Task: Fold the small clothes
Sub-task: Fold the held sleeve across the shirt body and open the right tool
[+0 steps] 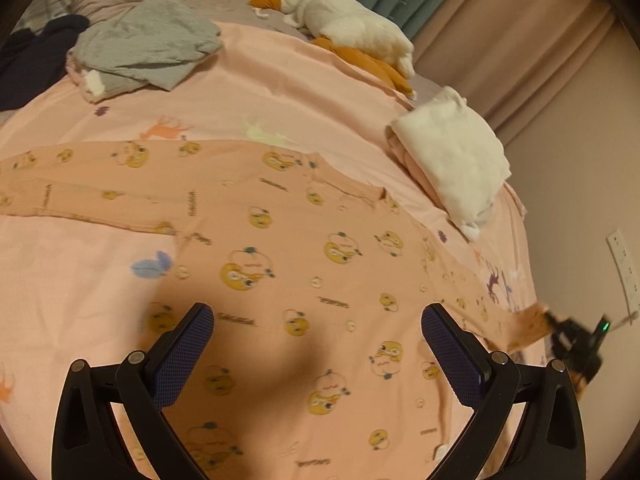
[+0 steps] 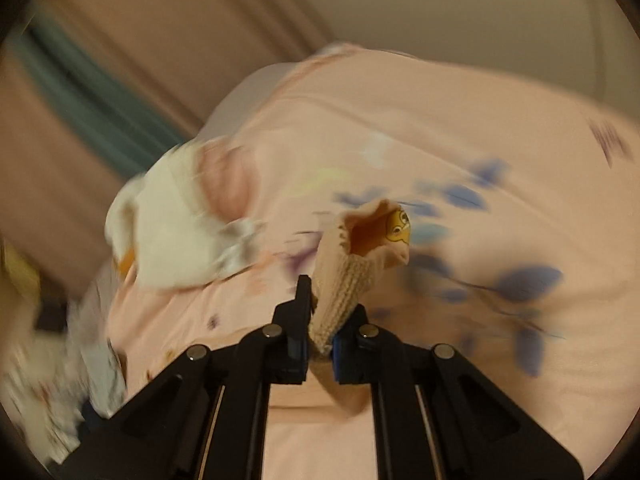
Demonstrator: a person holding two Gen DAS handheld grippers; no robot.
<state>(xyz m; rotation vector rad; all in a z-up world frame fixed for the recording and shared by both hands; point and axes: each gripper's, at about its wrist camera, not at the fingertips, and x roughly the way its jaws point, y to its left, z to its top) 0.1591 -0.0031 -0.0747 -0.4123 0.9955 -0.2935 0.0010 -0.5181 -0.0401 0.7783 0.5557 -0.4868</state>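
Observation:
A peach long-sleeved top (image 1: 288, 264) with yellow cartoon prints lies spread flat on the pink bedsheet (image 1: 280, 80). My left gripper (image 1: 316, 320) is open and empty, hovering just above the top's body. My right gripper (image 2: 320, 312) is shut on the ribbed cuff of the top's sleeve (image 2: 352, 276) and holds it lifted off the bed. The right gripper also shows at the far right of the left wrist view (image 1: 576, 340), with the sleeve end pulled out to it.
A folded white and pink pile (image 1: 452, 156) sits at the bed's right edge, also blurred in the right wrist view (image 2: 180, 224). A grey garment (image 1: 148, 44) and dark clothes (image 1: 36, 56) lie far left. A white and orange plush (image 1: 352, 28) lies at the back. Curtains (image 1: 500, 20) hang behind.

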